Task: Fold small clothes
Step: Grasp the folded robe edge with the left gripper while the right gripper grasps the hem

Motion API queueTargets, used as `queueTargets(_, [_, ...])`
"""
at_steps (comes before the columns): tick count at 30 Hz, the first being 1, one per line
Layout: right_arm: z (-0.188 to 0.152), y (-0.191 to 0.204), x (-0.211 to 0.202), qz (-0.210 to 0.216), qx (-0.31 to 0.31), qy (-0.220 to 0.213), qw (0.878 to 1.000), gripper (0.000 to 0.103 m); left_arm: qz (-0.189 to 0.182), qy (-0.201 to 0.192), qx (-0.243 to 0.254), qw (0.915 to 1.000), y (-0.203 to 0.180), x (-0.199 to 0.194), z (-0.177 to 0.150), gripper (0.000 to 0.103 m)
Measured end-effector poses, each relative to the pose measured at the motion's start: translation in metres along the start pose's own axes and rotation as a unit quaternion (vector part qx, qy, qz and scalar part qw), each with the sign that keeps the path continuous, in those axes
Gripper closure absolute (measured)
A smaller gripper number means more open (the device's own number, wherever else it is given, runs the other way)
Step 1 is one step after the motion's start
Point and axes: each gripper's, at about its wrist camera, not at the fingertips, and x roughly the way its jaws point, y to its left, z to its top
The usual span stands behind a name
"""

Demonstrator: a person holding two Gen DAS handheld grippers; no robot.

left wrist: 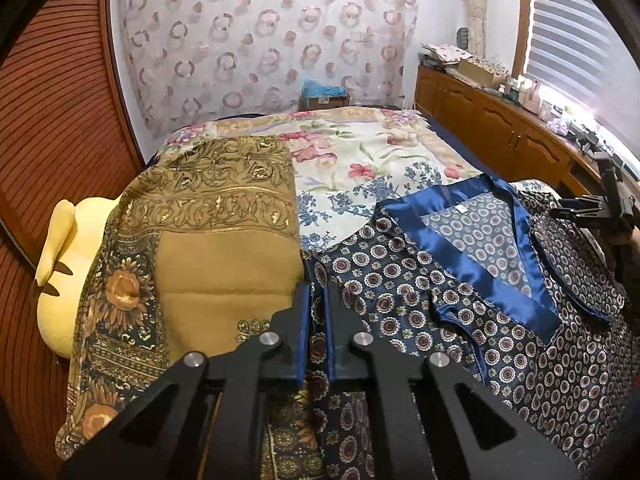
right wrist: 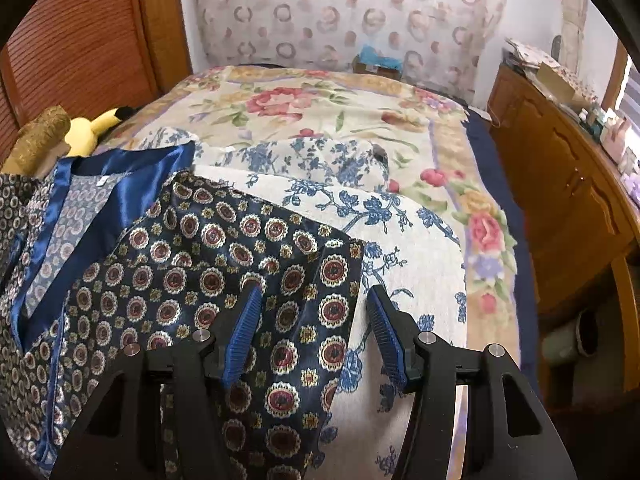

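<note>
A navy satin top (left wrist: 460, 312) with a medallion print and shiny blue neck trim lies spread on the bed; it also shows in the right wrist view (right wrist: 192, 264). My left gripper (left wrist: 318, 300) is shut on the top's left edge, pinching the fabric between its blue pads. My right gripper (right wrist: 312, 300) is open, its jaws straddling the top's right sleeve edge just above the fabric. The right gripper also shows at the far right of the left wrist view (left wrist: 600, 208).
A gold and brown patterned cloth (left wrist: 208, 248) lies left of the top. A white cloth with blue flowers (right wrist: 360, 208) lies under and beyond it. A yellow plush toy (left wrist: 64, 264) sits at the bed's left edge. A wooden cabinet (right wrist: 560, 184) runs along the right.
</note>
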Motion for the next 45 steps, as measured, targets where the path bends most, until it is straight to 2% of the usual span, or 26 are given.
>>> queueTargets(5, [0.001,-0.004,0.002,0.000,0.013,-0.006,1.000,0.041,0.019,0.010,-0.004,0.9998,0.003,0.008,0.002,0.099])
queueTargets(7, [0.001,-0.005,0.003,-0.001,0.012,-0.008,1.000,0.041,0.024,0.018,-0.009,0.9995,0.005,0.013,0.004,0.092])
queueTargets(14, [0.001,-0.006,0.003,-0.003,0.015,-0.013,1.000,0.040,0.027,0.029,-0.001,0.9992,0.004,0.024,0.005,0.089])
queueTargets(15, [0.002,-0.006,0.003,-0.005,0.016,-0.013,1.000,0.040,0.022,0.025,0.002,0.9994,0.003,0.023,0.004,0.091])
queueTargets(16, [0.002,-0.005,0.002,-0.007,0.014,-0.015,1.000,0.040,0.010,0.022,0.007,0.9997,-0.001,0.021,0.004,0.101])
queueTargets(17, [0.003,-0.004,0.002,-0.007,0.013,-0.015,1.000,0.042,0.007,0.020,0.010,0.9997,-0.003,0.018,0.004,0.101])
queueTargets(18, [0.003,-0.004,0.002,-0.006,0.013,-0.017,1.000,0.046,0.012,0.014,0.017,0.9997,-0.008,0.015,0.004,0.103])
queueTargets(20, [0.003,-0.002,0.001,0.010,0.005,-0.019,1.000,0.078,0.016,0.007,0.027,0.9995,-0.015,0.008,0.006,0.103])
queueTargets(21, [0.003,0.001,0.000,0.015,-0.001,-0.018,1.000,0.088,0.011,0.000,0.026,0.9996,-0.019,0.002,0.006,0.103])
queueTargets(22, [0.004,0.003,0.000,0.024,-0.004,-0.015,1.000,0.097,0.010,-0.004,0.025,0.9996,-0.020,-0.001,0.006,0.103])
queueTargets(23, [0.004,0.005,-0.001,0.026,-0.006,-0.012,1.000,0.099,0.006,-0.008,0.027,0.9996,-0.023,-0.006,0.006,0.103])
queueTargets(28, [0.000,0.022,-0.017,0.030,-0.019,-0.029,0.999,0.100,-0.014,-0.033,0.023,0.9991,-0.032,-0.037,0.000,0.103])
queueTargets(33, [-0.009,0.036,-0.056,0.041,-0.019,-0.071,0.996,0.101,-0.028,-0.053,0.022,0.9979,-0.042,-0.072,-0.017,0.103])
queueTargets(39, [-0.038,0.053,-0.107,0.051,-0.015,-0.107,0.993,0.101,-0.039,-0.072,0.018,0.9965,-0.046,-0.117,-0.057,0.103])
queueTargets(45, [-0.092,0.068,-0.147,0.063,0.002,-0.127,0.990,0.101,-0.040,-0.066,0.000,0.9970,-0.038,-0.141,-0.114,0.103])
